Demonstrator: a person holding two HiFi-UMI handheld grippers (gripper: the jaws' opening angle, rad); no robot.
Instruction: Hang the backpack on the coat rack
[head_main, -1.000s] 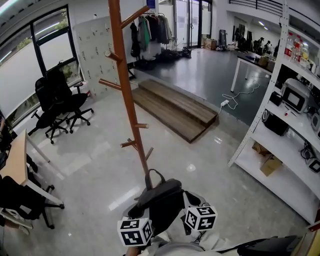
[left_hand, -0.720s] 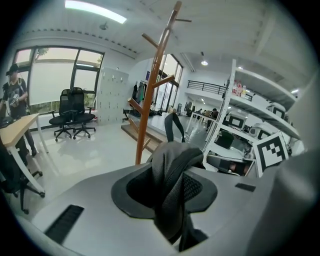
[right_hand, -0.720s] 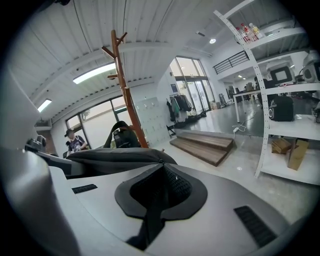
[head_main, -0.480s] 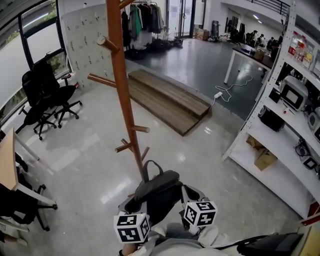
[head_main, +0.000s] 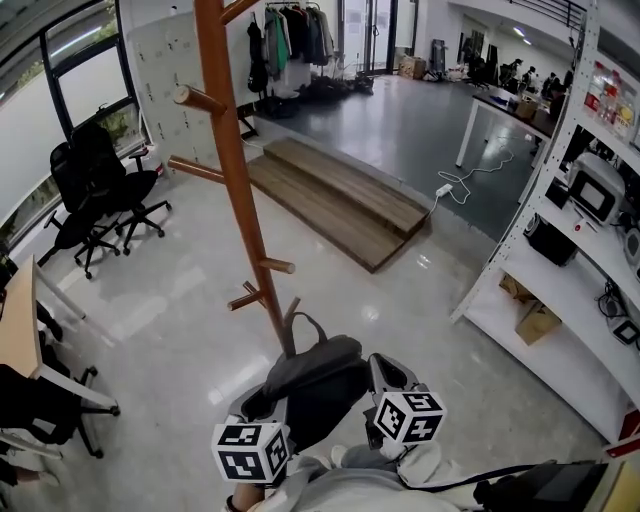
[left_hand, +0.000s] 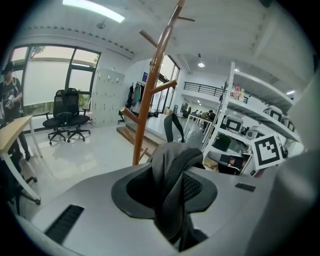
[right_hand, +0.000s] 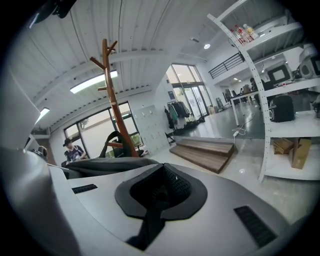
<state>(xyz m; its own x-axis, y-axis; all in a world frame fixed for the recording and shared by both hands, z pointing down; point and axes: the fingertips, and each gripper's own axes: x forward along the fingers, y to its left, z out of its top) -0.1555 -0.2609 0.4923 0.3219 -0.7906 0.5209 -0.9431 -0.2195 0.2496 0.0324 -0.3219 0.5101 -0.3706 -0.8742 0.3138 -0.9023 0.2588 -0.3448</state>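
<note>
the left gripper (left_hand: 172, 200) clamps a padded strap of the backpack (head_main: 312, 385), the right gripper (right_hand: 152, 200) a thin webbing strap; the bag hangs at lower centre, beside the coat rack (head_main: 232, 180). the webbing may slip, or the top loop (head_main: 304, 316) miss a peg.

1. Glossy pale floor (head_main: 180, 320) spreads around a low wooden platform (head_main: 340, 205).
2. Left of the platform: black office chairs (head_main: 105, 195) beneath large windows (head_main: 85, 95).
3. Right of it: white shelving (head_main: 572, 283).
4. Behind it: a clothes rail (head_main: 290, 30).
</note>
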